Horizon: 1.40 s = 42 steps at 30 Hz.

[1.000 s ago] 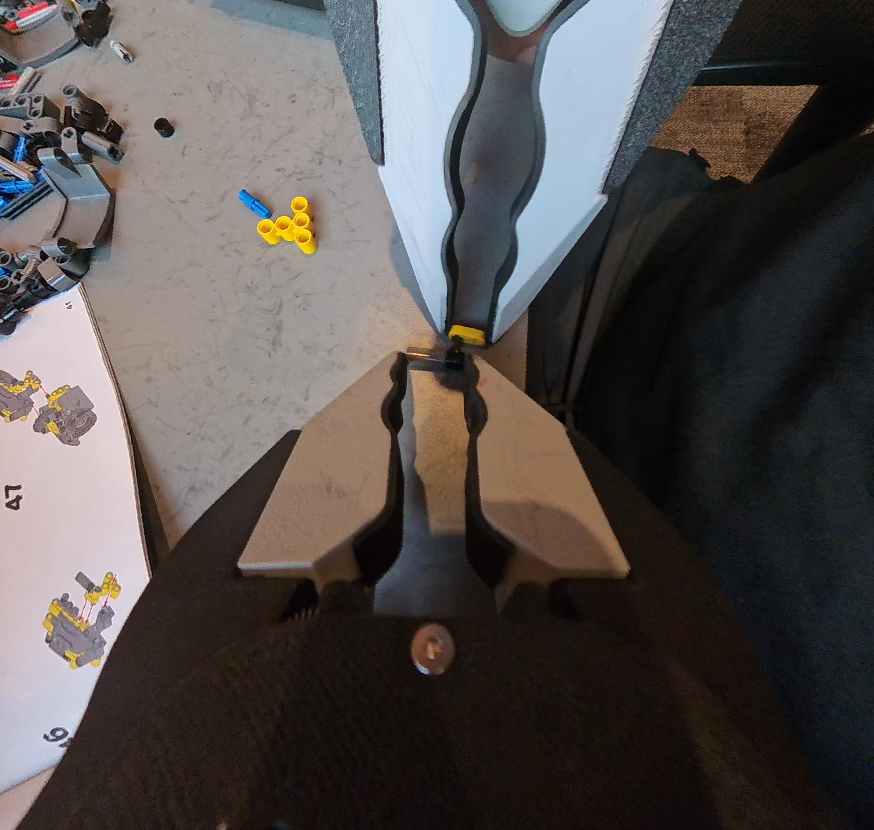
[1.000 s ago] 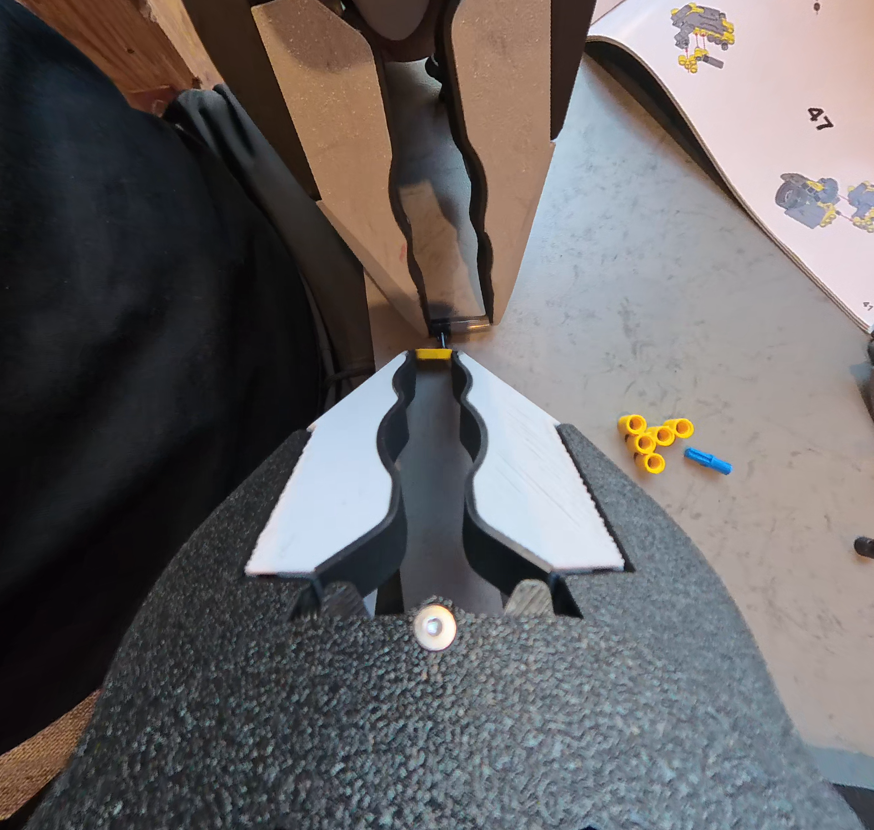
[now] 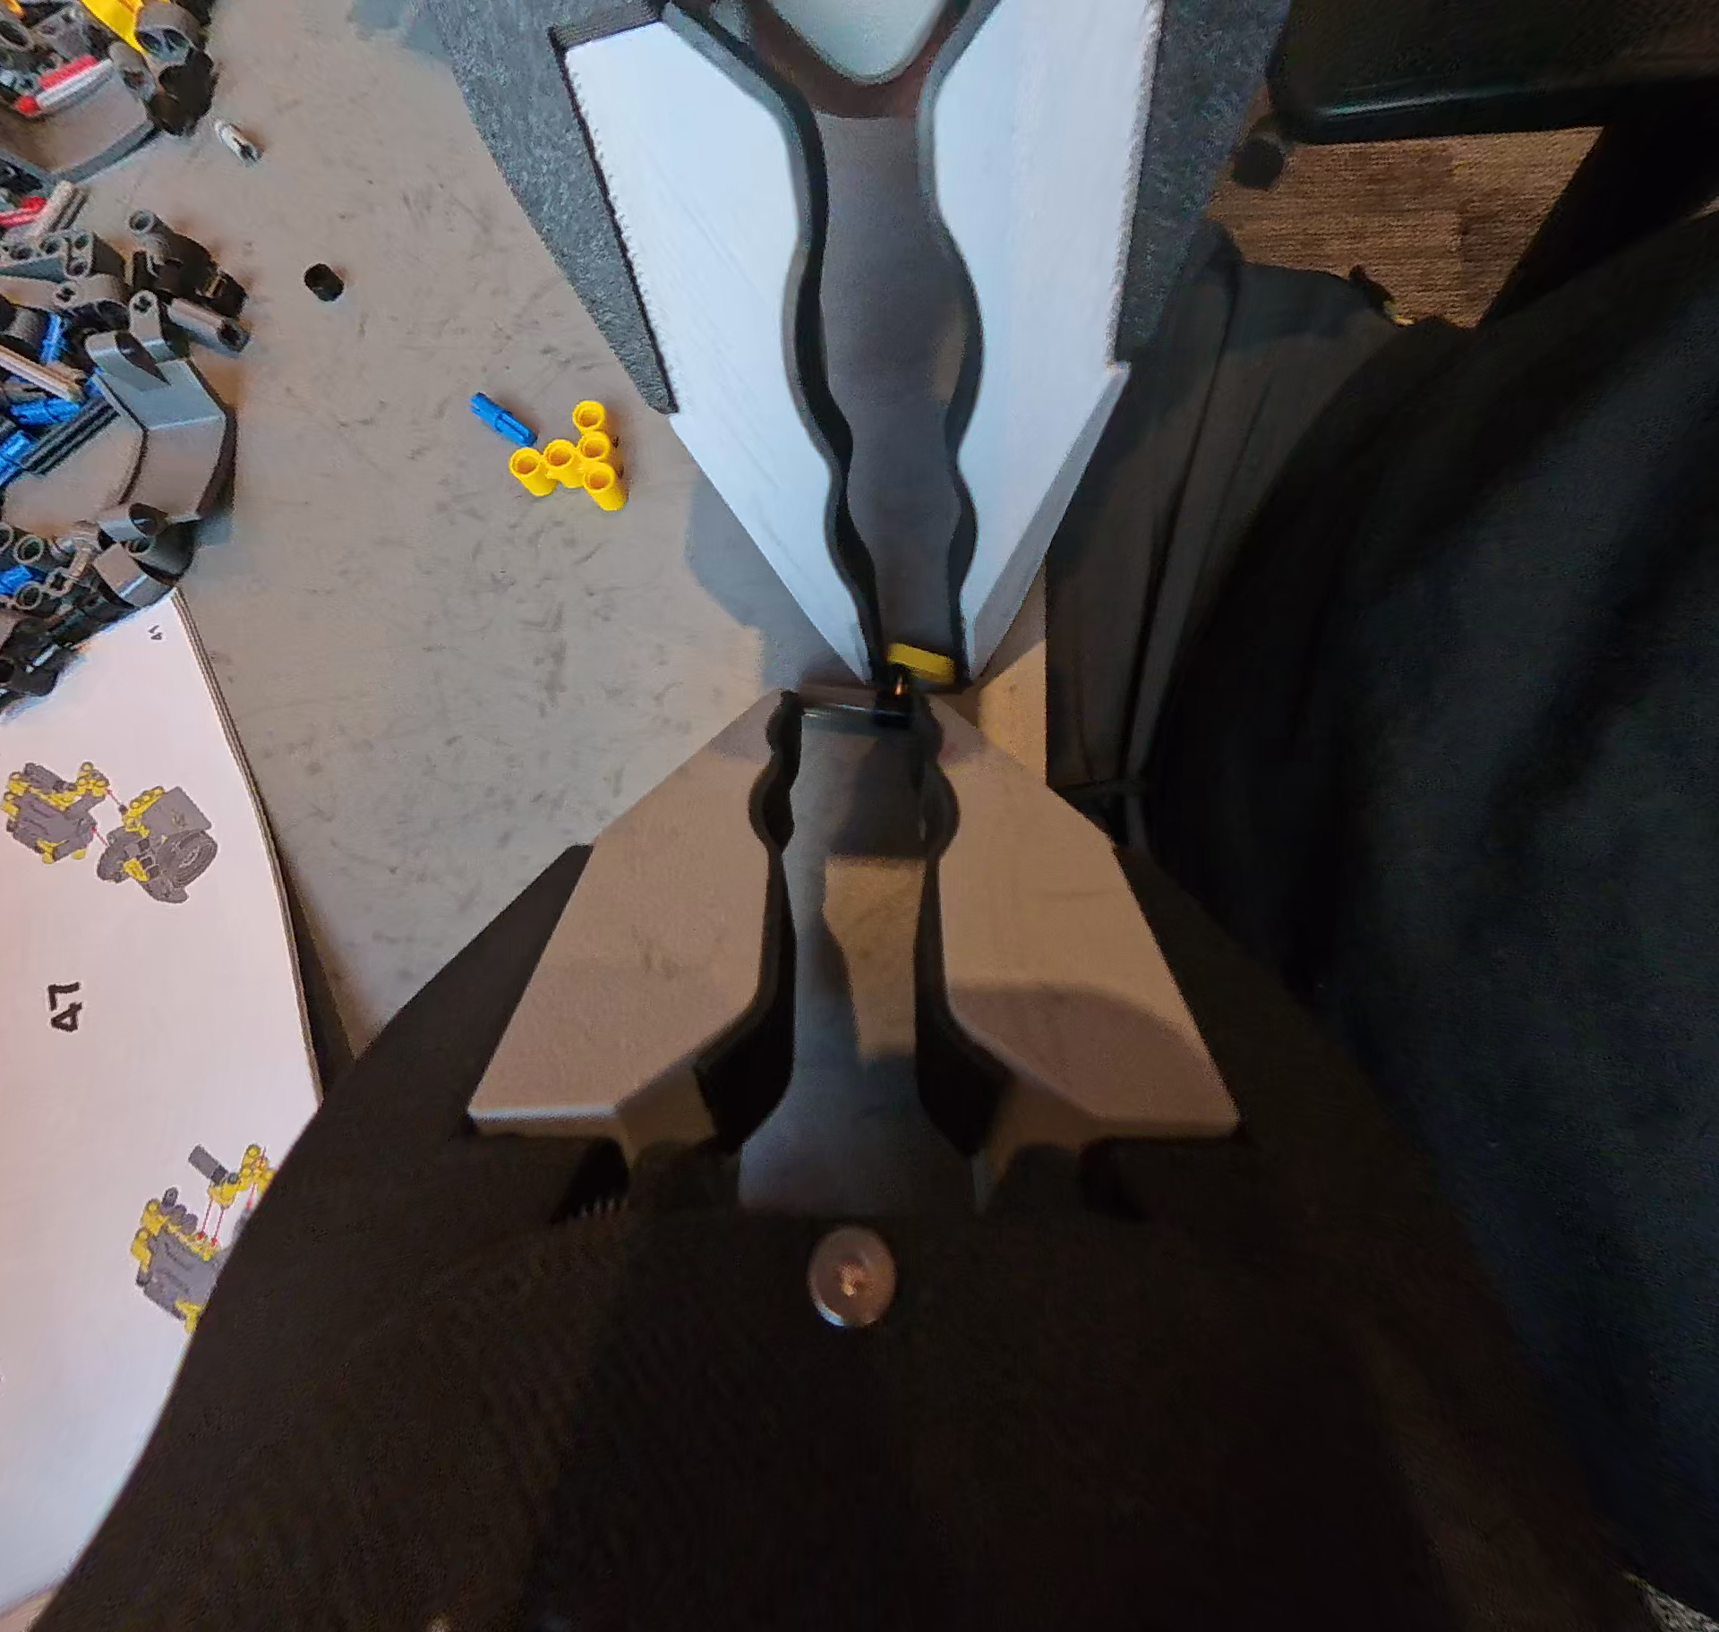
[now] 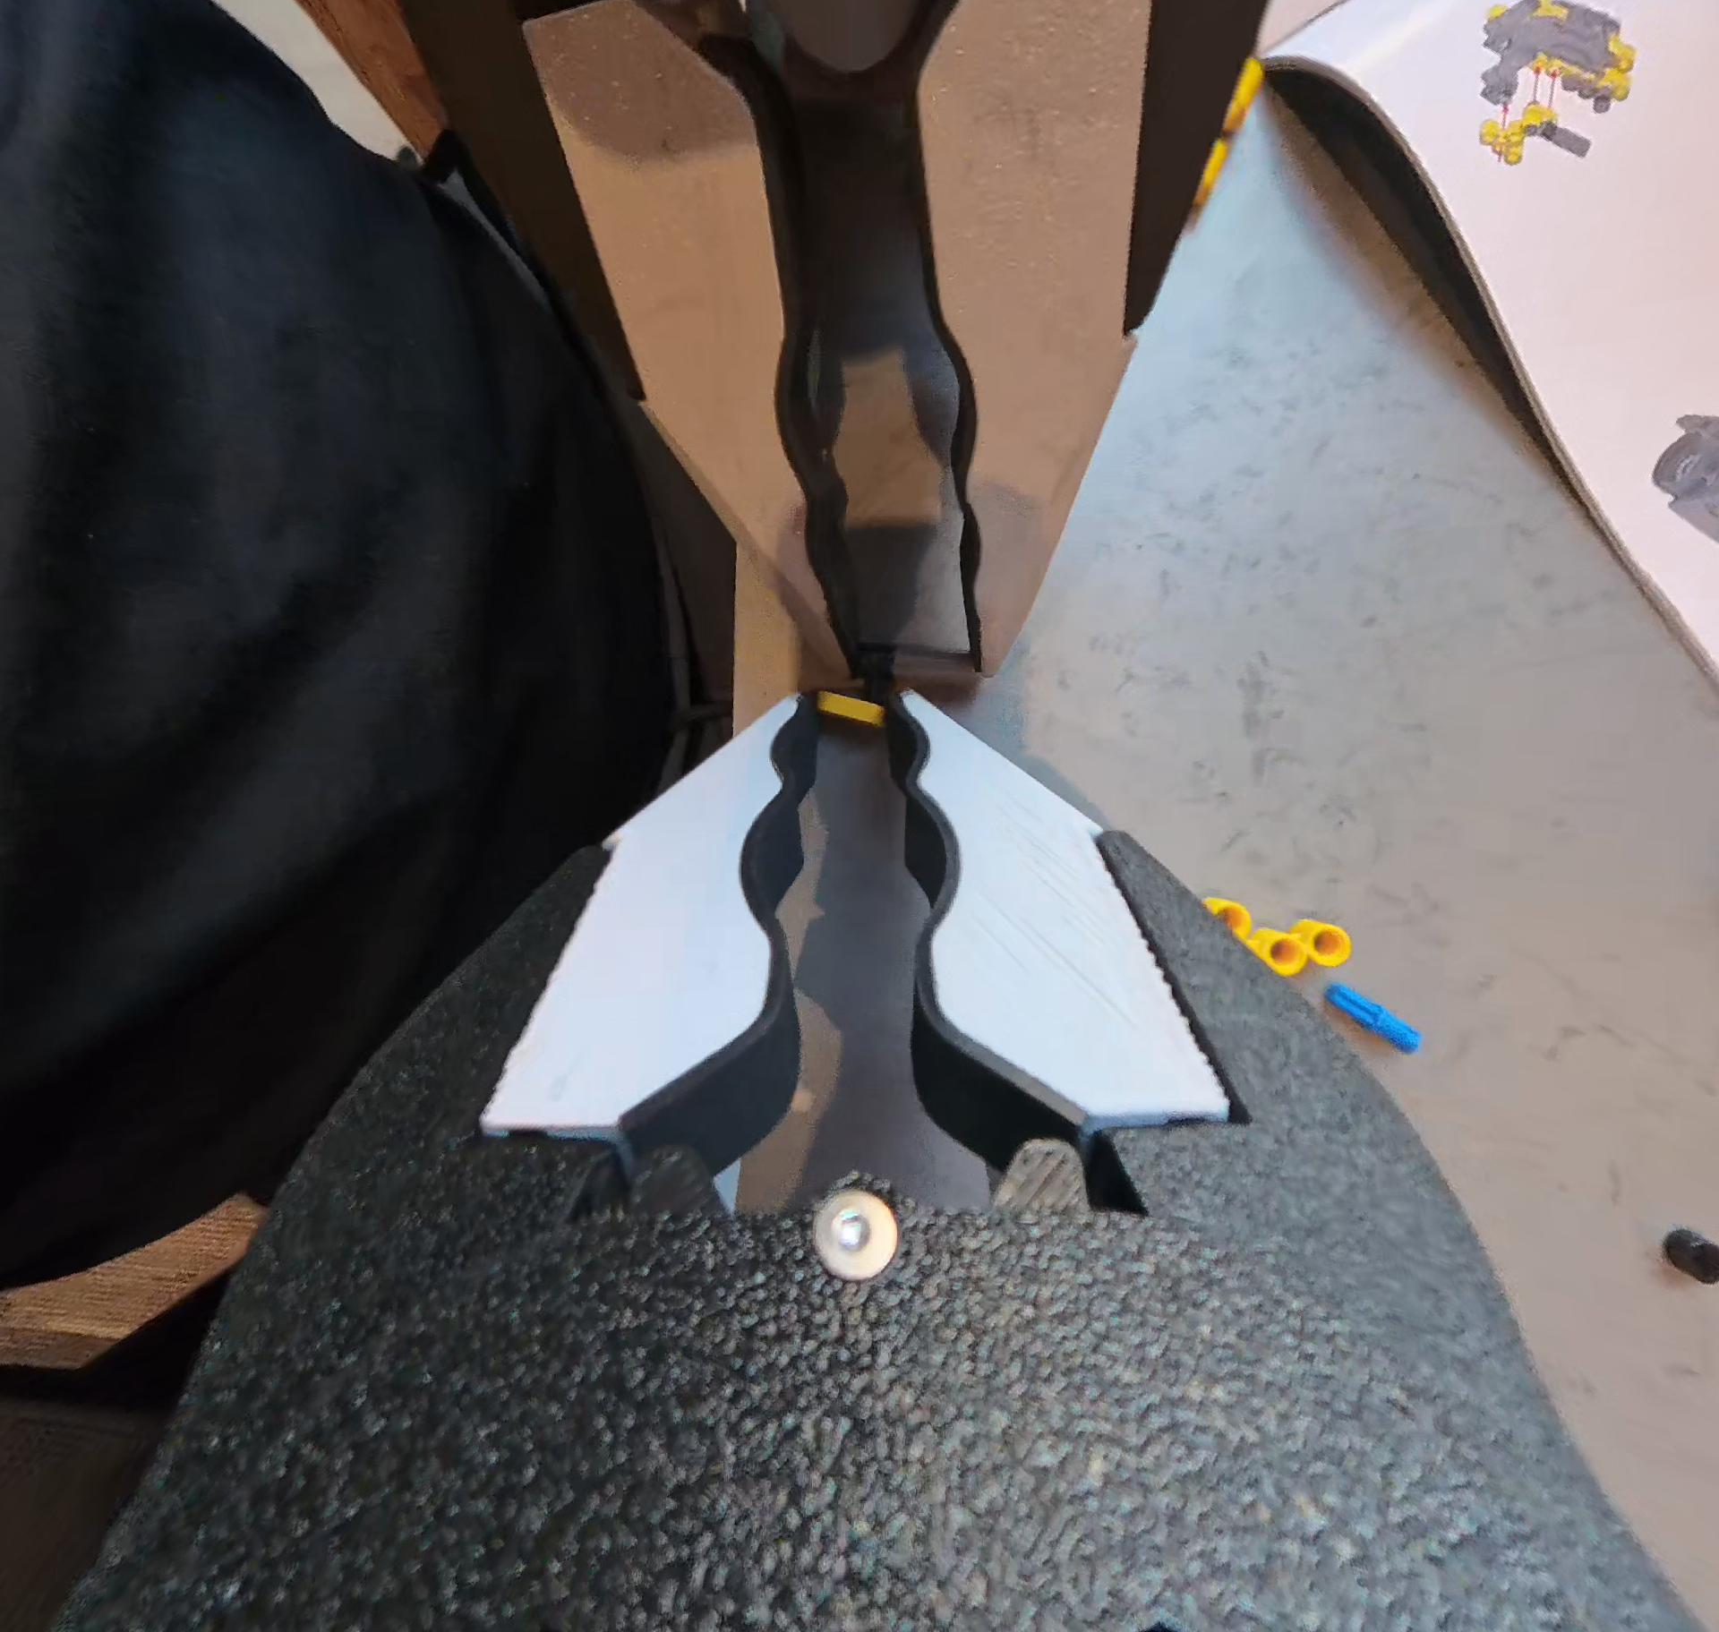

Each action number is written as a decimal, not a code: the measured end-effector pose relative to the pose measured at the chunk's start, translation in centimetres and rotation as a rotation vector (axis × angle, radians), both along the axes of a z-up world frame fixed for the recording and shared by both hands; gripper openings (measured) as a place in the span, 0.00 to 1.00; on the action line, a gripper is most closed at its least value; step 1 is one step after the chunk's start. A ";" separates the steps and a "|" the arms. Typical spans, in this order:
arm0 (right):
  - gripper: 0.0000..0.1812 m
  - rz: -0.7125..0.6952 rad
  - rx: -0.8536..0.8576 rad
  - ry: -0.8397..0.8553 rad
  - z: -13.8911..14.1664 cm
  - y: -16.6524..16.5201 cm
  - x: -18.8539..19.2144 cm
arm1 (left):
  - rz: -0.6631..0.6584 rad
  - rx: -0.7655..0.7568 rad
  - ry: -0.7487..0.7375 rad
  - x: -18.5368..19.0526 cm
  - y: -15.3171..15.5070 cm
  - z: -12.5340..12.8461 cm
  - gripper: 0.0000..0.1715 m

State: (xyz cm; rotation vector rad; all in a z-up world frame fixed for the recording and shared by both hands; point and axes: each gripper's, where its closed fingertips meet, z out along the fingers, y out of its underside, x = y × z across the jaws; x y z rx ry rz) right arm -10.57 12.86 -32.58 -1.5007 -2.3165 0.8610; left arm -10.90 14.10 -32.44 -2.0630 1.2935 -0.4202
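Note:
My left gripper [image 3: 856,713] is shut on a small grey piece [image 3: 837,715] with a black pin [image 3: 895,704] sticking out of its right end. My right gripper [image 4: 848,706], with white fingers [image 4: 670,936], is shut on a small yellow piece [image 4: 848,707]. The two grippers meet tip to tip above the table's near edge. The black pin [image 4: 872,662] touches or nearly touches the yellow piece [image 3: 921,665]. The right gripper [image 3: 916,657] comes in from the top of the left wrist view. The left gripper [image 4: 916,653] comes in from the top of the right wrist view.
On the grey table [image 3: 419,750] lie a yellow connector [image 3: 572,457], a blue pin [image 3: 500,415], a small black bush [image 3: 323,281] and a pile of grey, black, blue and yellow parts [image 3: 93,397]. An open instruction booklet [image 3: 112,936] lies beside them. A person's dark clothing [image 3: 1442,750] is close by. Only a small space, under 4 cm, lies between the two pairs of fingers. It is some 8 cm from my left tips to the yellow connector [image 3: 572,457].
Both grippers stay tip to tip with their pieces held. The right wrist view has shifted a little, so the yellow connector and blue pin sit lower in it.

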 end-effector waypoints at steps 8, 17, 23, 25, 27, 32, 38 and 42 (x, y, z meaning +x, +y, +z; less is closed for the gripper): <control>0.10 -0.091 0.030 -0.017 0.0 0.5 0.1 | 0.003 -0.002 -0.008 0.0 0.1 0.0 0.13; 0.10 -0.143 0.105 -0.091 -0.1 0.7 0.3 | 0.019 0.006 0.013 -0.1 0.2 0.0 0.12; 0.08 -0.160 0.112 -0.129 -0.1 0.6 0.5 | 0.020 0.007 0.016 -0.1 0.2 0.0 0.13; 0.08 -0.172 0.107 -0.141 -0.1 0.6 0.5 | 0.021 0.006 0.015 -0.1 0.2 0.0 0.13; 0.08 -0.179 0.107 -0.151 -0.1 0.6 0.5 | 0.023 0.006 0.014 -0.1 0.2 0.0 0.12; 0.08 -0.190 0.125 -0.171 -0.1 0.6 0.5 | 0.027 0.008 0.018 -0.1 0.2 0.0 0.13; 0.08 -0.236 0.119 -0.197 -0.2 0.6 0.6 | 0.038 0.012 0.034 -0.1 0.2 0.0 0.13; 0.08 -0.273 0.108 -0.216 -0.2 0.7 0.6 | 0.043 0.016 0.041 -0.2 0.2 0.0 0.13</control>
